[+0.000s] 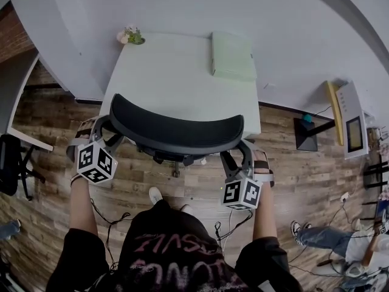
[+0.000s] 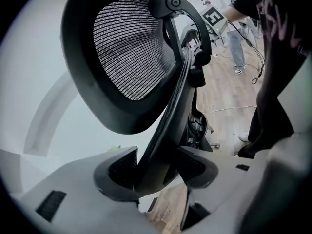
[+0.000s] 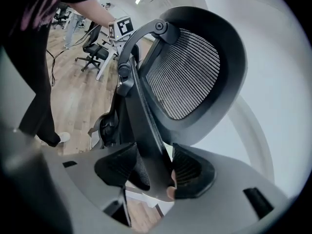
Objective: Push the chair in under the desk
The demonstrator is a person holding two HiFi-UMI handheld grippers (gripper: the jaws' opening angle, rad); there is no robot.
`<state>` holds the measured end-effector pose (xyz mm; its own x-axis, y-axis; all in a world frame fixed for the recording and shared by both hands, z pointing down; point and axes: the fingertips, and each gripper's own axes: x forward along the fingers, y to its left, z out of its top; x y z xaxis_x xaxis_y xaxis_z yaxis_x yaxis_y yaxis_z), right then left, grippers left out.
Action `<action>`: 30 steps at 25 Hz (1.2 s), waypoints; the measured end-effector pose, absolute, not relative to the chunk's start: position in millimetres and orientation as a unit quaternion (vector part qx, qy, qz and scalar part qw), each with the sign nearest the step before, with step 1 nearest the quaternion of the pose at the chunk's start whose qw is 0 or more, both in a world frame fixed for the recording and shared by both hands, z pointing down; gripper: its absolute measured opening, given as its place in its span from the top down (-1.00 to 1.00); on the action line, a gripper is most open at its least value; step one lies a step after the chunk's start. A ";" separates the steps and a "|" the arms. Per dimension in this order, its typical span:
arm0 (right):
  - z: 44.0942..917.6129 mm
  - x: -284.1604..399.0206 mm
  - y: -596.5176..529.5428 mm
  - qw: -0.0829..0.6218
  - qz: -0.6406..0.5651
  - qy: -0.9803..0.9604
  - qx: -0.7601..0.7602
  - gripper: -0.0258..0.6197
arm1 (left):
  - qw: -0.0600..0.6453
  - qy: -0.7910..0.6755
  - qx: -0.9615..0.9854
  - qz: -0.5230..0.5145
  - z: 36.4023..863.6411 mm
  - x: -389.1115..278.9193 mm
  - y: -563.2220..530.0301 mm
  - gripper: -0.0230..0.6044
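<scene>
A black mesh-backed office chair (image 1: pixel 176 131) stands against the front edge of the white desk (image 1: pixel 176 78), its seat hidden under the desktop. My left gripper (image 1: pixel 104 128) is shut on the left edge of the chair's backrest frame (image 2: pixel 163 130). At the other side my right gripper (image 1: pixel 243 157) is shut on the right edge of that frame (image 3: pixel 148 135). The mesh headrest (image 2: pixel 126 52) rises above the left jaws, and the same headrest (image 3: pixel 187 72) shows above the right jaws. Both marker cubes face up toward the head camera.
A green box (image 1: pixel 232 56) lies on the desk's far right, and a small flower pot (image 1: pixel 130 36) sits at its far left corner. Another black chair (image 1: pixel 12 163) stands at the left edge. Cables (image 1: pixel 109 224) trail on the wooden floor. A second person's legs (image 1: pixel 319 236) show at lower right.
</scene>
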<state>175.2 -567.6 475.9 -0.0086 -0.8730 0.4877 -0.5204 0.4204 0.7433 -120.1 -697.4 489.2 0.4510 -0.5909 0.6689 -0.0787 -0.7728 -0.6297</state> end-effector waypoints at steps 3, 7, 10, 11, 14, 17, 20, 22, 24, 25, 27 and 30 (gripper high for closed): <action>477.1 174.0 -565.6 0.490 -0.177 -0.684 0.510 0.19 | 0.270 0.208 -0.812 -0.474 490.4 -121.0 -694.9 0.12; 477.0 174.0 -565.8 0.491 -0.175 -0.680 0.515 0.19 | 0.275 0.205 -0.817 -0.463 488.8 -121.0 -694.3 0.11; 477.2 174.8 -564.0 0.489 -0.177 -0.678 0.521 0.19 | 0.275 0.200 -0.823 -0.454 488.3 -120.2 -692.0 0.11; 477.1 175.0 -563.7 0.488 -0.177 -0.677 0.523 0.19 | 0.274 0.198 -0.825 -0.452 488.1 -120.0 -691.3 0.11; 477.3 175.8 -561.7 0.492 -0.172 -0.673 0.525 0.19 | 0.270 0.193 -0.832 -0.445 487.2 -119.7 -687.6 0.11; 476.9 176.3 -560.7 0.495 -0.174 -0.668 0.528 0.19 | 0.269 0.198 -0.834 -0.439 483.2 -120.5 -687.6 0.11; 470.9 178.6 -553.1 0.478 -0.171 -0.669 0.543 0.23 | 0.263 0.210 -0.837 -0.432 477.6 -122.7 -680.8 0.11; 460.7 181.8 -549.2 0.451 -0.163 -0.671 0.565 0.29 | 0.244 0.227 -0.851 -0.406 467.2 -123.0 -675.1 0.14; 450.5 184.3 -547.7 0.422 -0.153 -0.672 0.589 0.39 | 0.222 0.251 -0.865 -0.373 454.7 -122.7 -673.2 0.17; 446.9 185.7 -546.3 0.410 -0.147 -0.672 0.599 0.47 | 0.215 0.262 -0.869 -0.360 450.5 -121.4 -671.9 0.19; 442.2 188.8 -542.1 0.388 -0.136 -0.671 0.616 0.58 | 0.210 0.276 -0.873 -0.344 445.0 -116.9 -667.1 0.23; 435.5 188.1 -534.6 0.349 -0.123 -0.671 0.642 0.68 | 0.204 0.297 -0.877 -0.318 435.3 -114.3 -658.8 0.33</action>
